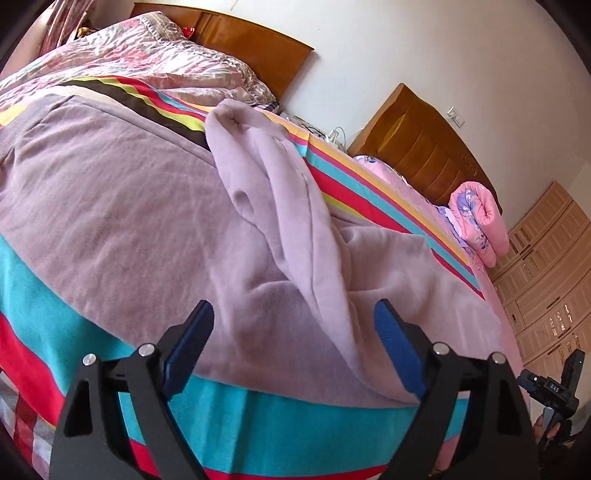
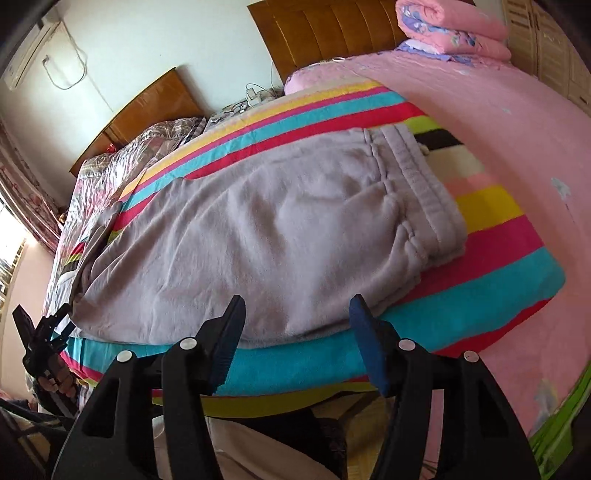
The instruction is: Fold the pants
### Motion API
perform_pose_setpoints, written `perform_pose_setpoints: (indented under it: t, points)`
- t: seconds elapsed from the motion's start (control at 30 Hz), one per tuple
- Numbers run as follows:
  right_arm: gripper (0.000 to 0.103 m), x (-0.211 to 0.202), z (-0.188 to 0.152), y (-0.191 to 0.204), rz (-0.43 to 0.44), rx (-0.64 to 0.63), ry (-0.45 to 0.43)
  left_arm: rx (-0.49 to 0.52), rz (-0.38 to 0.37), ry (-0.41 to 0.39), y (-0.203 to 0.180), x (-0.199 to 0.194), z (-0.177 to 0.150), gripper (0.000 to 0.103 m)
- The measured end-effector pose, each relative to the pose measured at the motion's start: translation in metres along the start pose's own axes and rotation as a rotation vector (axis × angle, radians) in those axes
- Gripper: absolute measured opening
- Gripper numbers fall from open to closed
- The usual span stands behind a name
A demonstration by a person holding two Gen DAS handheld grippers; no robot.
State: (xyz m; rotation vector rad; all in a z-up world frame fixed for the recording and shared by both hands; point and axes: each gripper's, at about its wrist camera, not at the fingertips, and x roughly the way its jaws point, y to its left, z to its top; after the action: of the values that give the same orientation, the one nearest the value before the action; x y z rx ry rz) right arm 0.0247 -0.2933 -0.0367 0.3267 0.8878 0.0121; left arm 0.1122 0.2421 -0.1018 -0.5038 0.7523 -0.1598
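Note:
Lilac fleece pants [image 1: 129, 206] lie flat on a striped blanket [image 1: 44, 295] on the bed. In the left wrist view a raised fold of the cloth [image 1: 280, 206] runs away from me. My left gripper [image 1: 293, 310] hovers open over the pants' near edge, nothing between its blue pads. In the right wrist view the pants [image 2: 258, 229] lie with the ribbed waistband [image 2: 424, 192] at the right. My right gripper [image 2: 297, 302] stands open just in front of the near edge, apart from the cloth. The left gripper [image 2: 40, 332] also shows at that view's far left, in a hand.
The striped blanket [image 2: 498, 280] covers a pink sheet [image 2: 517, 129]. A folded pink floral quilt [image 2: 454, 29] sits by the wooden headboard [image 2: 332, 33]. A crumpled floral quilt [image 1: 147, 55] lies on the neighbouring bed. A pale wardrobe [image 1: 546, 280] stands at the right.

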Motion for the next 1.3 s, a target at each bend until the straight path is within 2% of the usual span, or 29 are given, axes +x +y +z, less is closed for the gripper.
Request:
perform_pose_setpoints:
  t: [0.1, 0.17, 0.23, 0.3, 0.37, 0.47, 0.6, 0.67, 0.7, 0.73, 0.77, 0.8, 0.9, 0.93, 1.0, 1.07, 1.1, 1.13, 1.2, 1.3]
  points:
    - [0.059, 0.015, 0.034, 0.044, 0.096, -0.137, -0.036, -0.021, 0.026, -0.037, 0.011, -0.008, 0.023, 0.091]
    - [0.059, 0.042, 0.054, 0.076, 0.145, -0.229, -0.013, 0.005, 0.041, -0.044, 0.006, -0.005, 0.045, 0.091]
    - [0.058, 0.077, 0.071, 0.119, 0.211, -0.332, 0.021, 0.052, 0.067, -0.012, -0.009, 0.007, 0.069, 0.092]
    - [0.058, 0.106, 0.081, 0.16, 0.24, -0.43, 0.04, 0.094, 0.091, 0.021, -0.028, 0.024, 0.094, 0.092]
    - [0.058, 0.125, 0.088, 0.193, 0.28, -0.478, 0.037, 0.165, 0.143, 0.071, -0.051, 0.049, 0.12, 0.092]
    - [0.058, 0.142, 0.091, 0.225, 0.357, -0.456, 0.035, 0.28, 0.245, 0.152, -0.085, 0.1, 0.153, 0.092]
    - [0.058, 0.152, 0.079, 0.238, 0.427, -0.435, 0.078, 0.442, 0.396, 0.363, -0.107, 0.187, 0.158, 0.091]
    - [0.058, 0.154, 0.076, 0.237, 0.418, -0.445, 0.094, 0.477, 0.46, 0.446, -0.097, 0.219, 0.153, 0.083]
    - [0.058, 0.154, 0.077, 0.234, 0.42, -0.438, 0.099, 0.486, 0.489, 0.46, -0.092, 0.227, 0.151, 0.068]
    - [0.058, 0.155, 0.078, 0.232, 0.421, -0.433, 0.103, 0.481, 0.484, 0.454, -0.086, 0.228, 0.15, 0.05]
    - [0.058, 0.156, 0.079, 0.231, 0.418, -0.435, 0.103, 0.454, 0.456, 0.432, -0.082, 0.222, 0.153, 0.022]
    - [0.058, 0.157, 0.081, 0.231, 0.414, -0.446, 0.102, 0.409, 0.434, 0.399, -0.075, 0.211, 0.157, 0.006]
    - [0.058, 0.158, 0.083, 0.243, 0.426, -0.525, 0.091, 0.288, 0.321, 0.137, -0.054, 0.136, 0.164, 0.005]
    - [0.058, 0.159, 0.084, 0.249, 0.429, -0.567, 0.084, 0.226, 0.307, 0.053, -0.042, 0.104, 0.164, 0.005]
    - [0.058, 0.161, 0.086, 0.264, 0.437, -0.65, 0.072, 0.098, 0.205, -0.12, -0.01, 0.033, 0.152, 0.005]
    - [0.058, 0.166, 0.09, 0.278, 0.462, -0.716, 0.068, -0.025, 0.212, -0.227, 0.031, -0.024, 0.128, 0.005]
    - [0.058, 0.17, 0.091, 0.287, 0.484, -0.749, 0.083, -0.076, 0.22, -0.257, 0.053, -0.044, 0.113, 0.005]
    - [0.058, 0.176, 0.091, 0.297, 0.505, -0.783, 0.093, -0.128, 0.238, -0.243, 0.074, -0.055, 0.099, 0.006]
    - [0.058, 0.189, 0.089, 0.321, 0.539, -0.86, 0.121, -0.184, 0.284, -0.16, 0.107, -0.056, 0.075, 0.007]
    - [0.057, 0.215, 0.083, 0.357, 0.54, -0.972, 0.179, -0.212, 0.277, -0.09, 0.12, -0.048, 0.046, 0.009]
